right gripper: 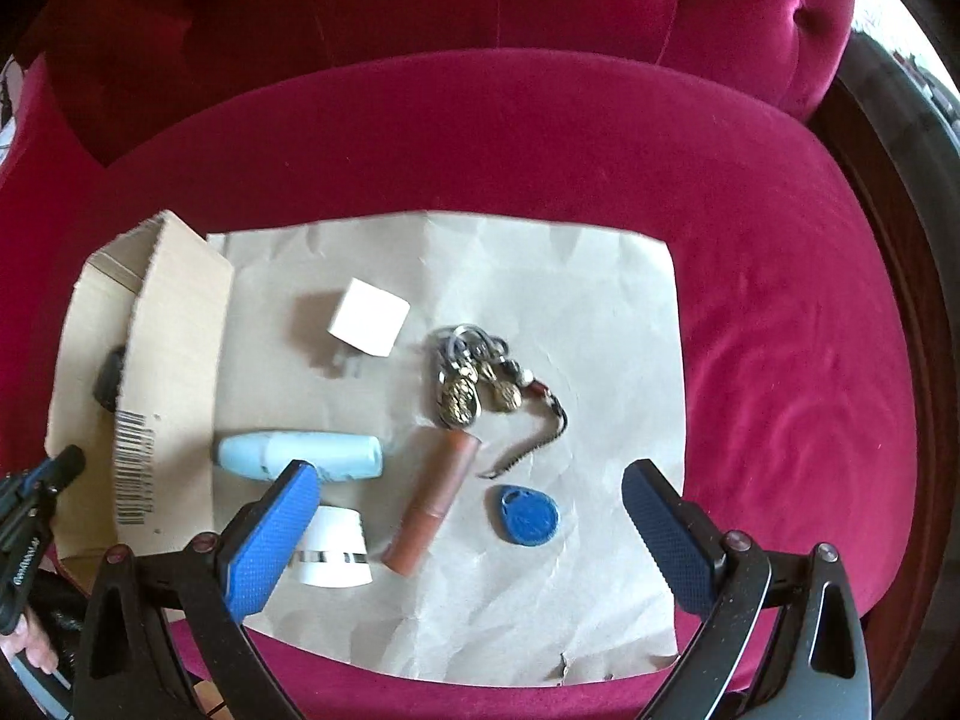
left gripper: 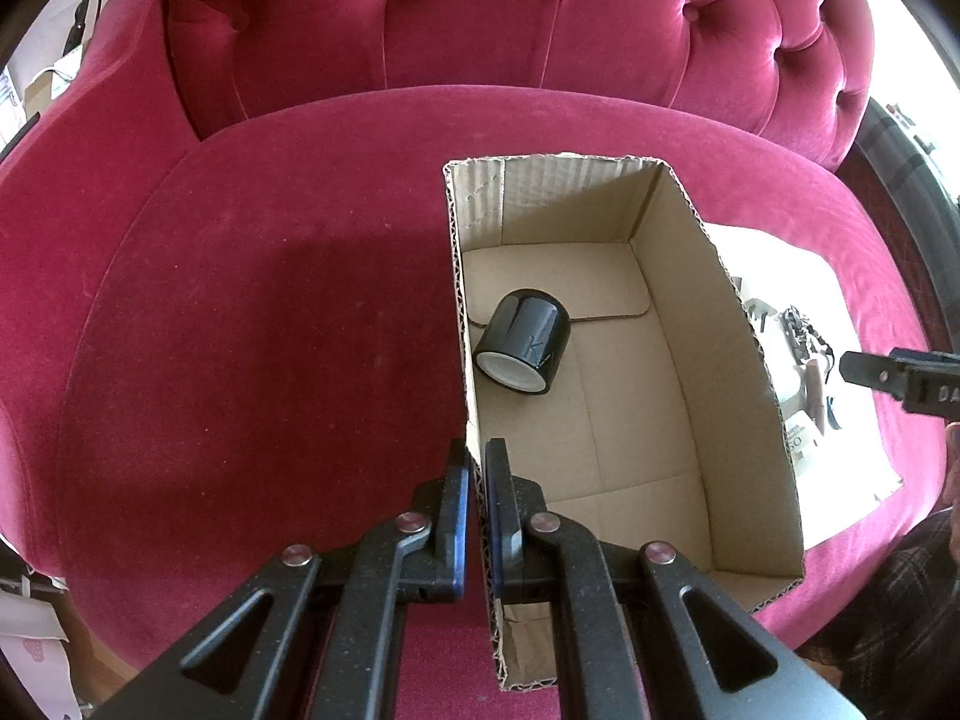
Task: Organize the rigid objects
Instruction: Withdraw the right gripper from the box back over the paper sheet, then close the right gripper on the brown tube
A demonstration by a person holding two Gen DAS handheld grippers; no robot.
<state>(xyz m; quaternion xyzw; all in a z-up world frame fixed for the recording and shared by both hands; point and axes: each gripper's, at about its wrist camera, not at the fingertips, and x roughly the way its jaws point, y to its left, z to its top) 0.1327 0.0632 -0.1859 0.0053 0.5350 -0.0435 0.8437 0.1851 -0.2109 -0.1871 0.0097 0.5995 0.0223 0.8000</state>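
Two tongs work over a crimson sofa seat [left gripper: 240, 330]; the left tongs [left gripper: 478, 456] pinch the near-left wall of a cardboard box [left gripper: 672, 276]; inside it a black jar [left gripper: 523, 345] lies on its side, axis running 1 to 7 o'clock, white mouth toward 7; the right tongs [right gripper: 471, 483] hang spread above brown paper [right gripper: 570, 300]; a pale blue tube [right gripper: 300, 453] lies 3 to 9; a brown cylinder [right gripper: 435, 501] points toward 1; a blue key fob [right gripper: 529, 518] at 3 o'clock of it; keys [right gripper: 474, 378] at 12.
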